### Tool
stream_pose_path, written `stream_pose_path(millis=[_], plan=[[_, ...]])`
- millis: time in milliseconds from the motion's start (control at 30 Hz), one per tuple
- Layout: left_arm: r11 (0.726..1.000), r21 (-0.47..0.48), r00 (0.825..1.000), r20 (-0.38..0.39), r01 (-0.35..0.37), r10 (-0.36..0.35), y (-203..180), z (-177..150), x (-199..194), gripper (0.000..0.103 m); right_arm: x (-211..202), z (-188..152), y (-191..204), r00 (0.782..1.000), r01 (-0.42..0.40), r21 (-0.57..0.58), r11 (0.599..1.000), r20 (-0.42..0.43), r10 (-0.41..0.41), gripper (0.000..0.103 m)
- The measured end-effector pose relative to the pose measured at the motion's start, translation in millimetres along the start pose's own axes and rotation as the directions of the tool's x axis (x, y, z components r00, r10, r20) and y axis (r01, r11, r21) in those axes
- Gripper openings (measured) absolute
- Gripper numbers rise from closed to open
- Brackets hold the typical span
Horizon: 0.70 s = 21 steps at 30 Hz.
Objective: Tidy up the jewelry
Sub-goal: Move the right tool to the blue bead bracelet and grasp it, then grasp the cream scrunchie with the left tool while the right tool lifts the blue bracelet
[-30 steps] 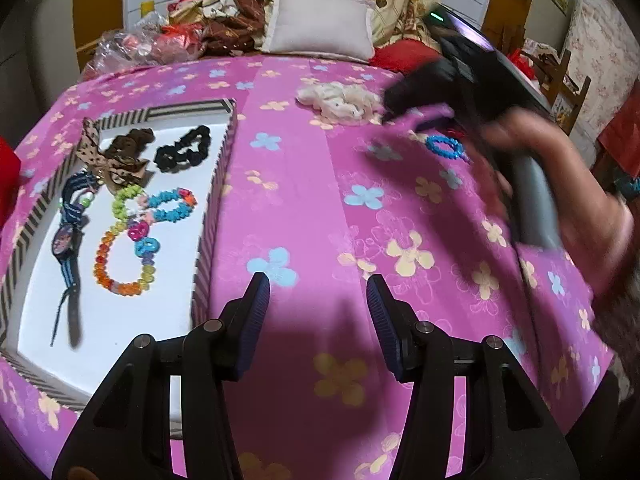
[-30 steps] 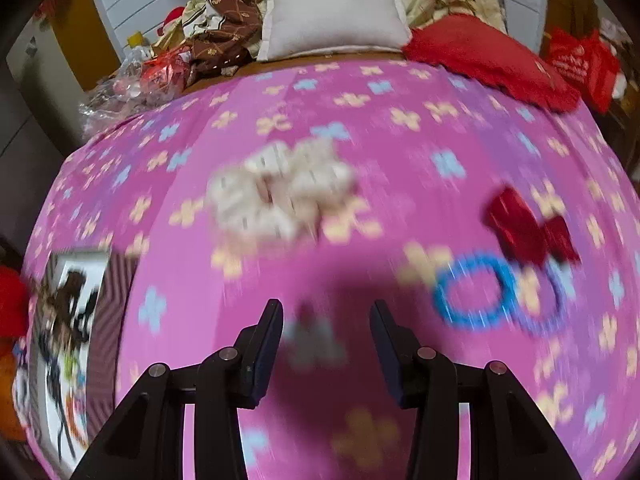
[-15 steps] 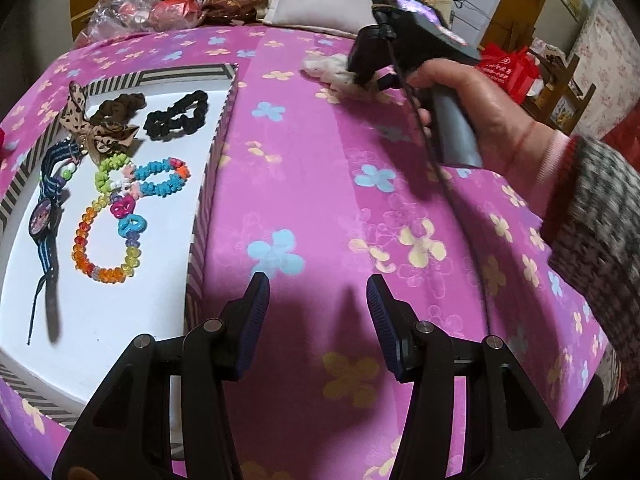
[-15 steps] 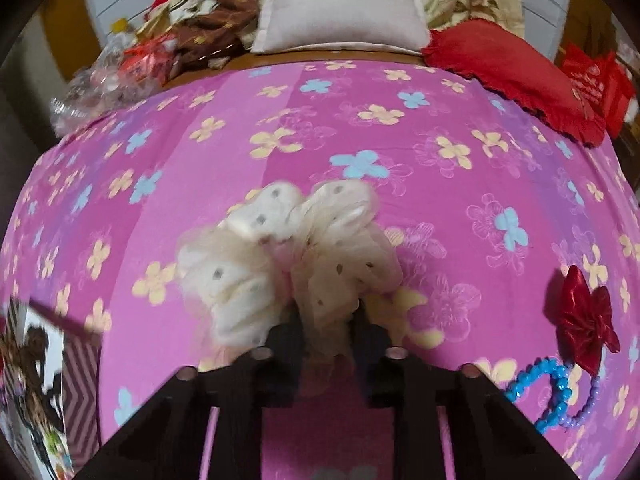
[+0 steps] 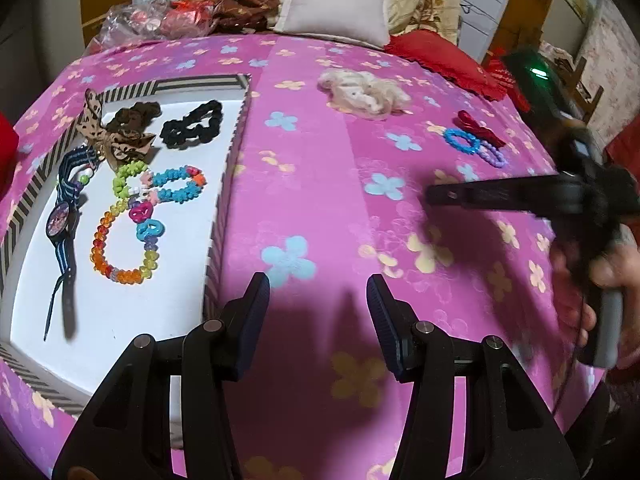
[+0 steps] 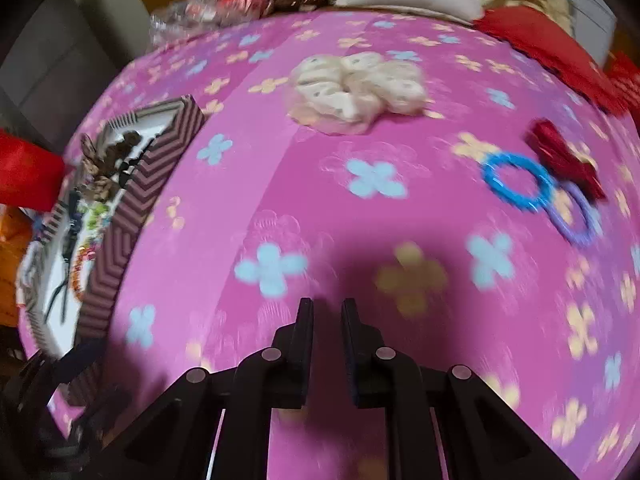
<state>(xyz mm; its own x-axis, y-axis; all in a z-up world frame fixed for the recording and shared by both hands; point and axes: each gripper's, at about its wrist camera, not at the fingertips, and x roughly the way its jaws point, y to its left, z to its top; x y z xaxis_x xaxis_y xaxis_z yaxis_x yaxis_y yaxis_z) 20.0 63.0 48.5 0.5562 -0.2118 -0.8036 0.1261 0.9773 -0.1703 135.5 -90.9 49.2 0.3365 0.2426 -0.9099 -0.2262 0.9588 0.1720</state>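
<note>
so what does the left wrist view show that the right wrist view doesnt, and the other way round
Only the left wrist view shows the left gripper, open with nothing between its fingers, the right gripper's blurred body from the side with the hand holding it, and the tray's contents clearly: black scrunchie, watch, bead bracelets.

Only the right wrist view shows the right gripper head-on, its jaws opening on a narrow gap, nothing between them.

Both show the cream scrunchie, blue ring, purple ring, red bow and striped tray on the pink cloth.
</note>
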Motion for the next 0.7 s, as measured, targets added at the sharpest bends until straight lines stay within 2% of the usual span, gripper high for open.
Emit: stream_pose_path(millis=[33,100,133,267,300,400,467,533,633,700], plan=[[1.0,0.007,1.0,0.005,0.0,0.0,-2,0,-1,0.05,-9,-4,-9,1.0,0.006,0.026,1.0,0.026,-0.006,0.036],[0.999,0.034,1.0,0.027,-0.008,0.007,-9,-2,-5,0.05,-27,-6,-32,0.992,0.066,0.076,0.995,0.101,-0.074,0.058],[0.999,0.041,0.999,0.032,-0.013,0.012,-10,-2,-6,0.05,-33,-4,-43,0.984,0.104,0.1,0.989,0.133,-0.117,0.059],[0.999,0.047,1.0,0.026,-0.018,0.017,-10,-2,-2,0.05,-45,9,-84,0.955,0.205,0.181,0.962,0.18,-0.237,0.059],[0.999,0.042,1.0,0.019,-0.016,0.015,-9,-2,0,0.05,-42,16,-93,0.951,0.219,0.194,0.956,0.178,-0.254,0.054],[1.0,0.026,1.0,-0.004,-0.012,0.013,-6,-2,7,0.05,-26,38,-105,0.954,0.23,0.202,0.952,0.146,-0.261,0.043],[1.0,0.016,1.0,-0.015,-0.011,0.011,-4,-1,10,0.05,-17,48,-107,0.955,0.226,0.203,0.953,0.149,-0.258,0.041],[1.0,0.013,1.0,-0.02,-0.011,0.011,-3,-2,12,0.05,-11,59,-107,0.955,0.224,0.195,0.955,0.15,-0.255,0.034],[1.0,0.011,0.999,-0.036,-0.013,0.013,-2,-3,18,0.05,4,72,-97,0.96,0.217,0.153,0.964,0.147,-0.239,0.033],[1.0,0.018,0.999,-0.031,-0.02,0.02,-3,-3,18,0.05,20,79,-91,0.962,0.232,0.125,0.965,0.114,-0.247,0.033]])
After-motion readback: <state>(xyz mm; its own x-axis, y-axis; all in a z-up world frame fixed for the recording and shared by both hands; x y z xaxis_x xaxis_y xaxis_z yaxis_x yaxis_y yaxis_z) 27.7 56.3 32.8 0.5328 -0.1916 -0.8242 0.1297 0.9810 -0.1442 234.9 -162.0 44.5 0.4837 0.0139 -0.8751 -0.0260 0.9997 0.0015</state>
